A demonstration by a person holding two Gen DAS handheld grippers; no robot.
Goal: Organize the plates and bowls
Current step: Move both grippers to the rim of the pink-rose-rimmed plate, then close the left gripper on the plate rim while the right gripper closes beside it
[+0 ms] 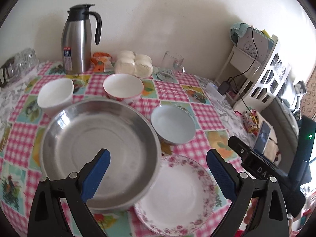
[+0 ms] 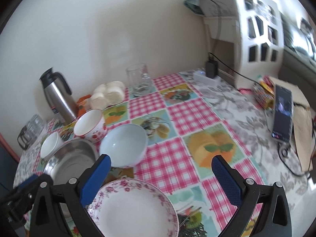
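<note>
Jaws wide on both: left gripper and right gripper hold nothing. Nearest on the counter, floral plate: thin glazed china, slick, chippable; probably best pinched at the rim. Touching its left edge, steel pan: rigid, shiny, likely light, shallow wall to grip. Beyond, pale blue bowl, then red-patterned bowl and white cup, all smooth ceramic, fragile.
</note>
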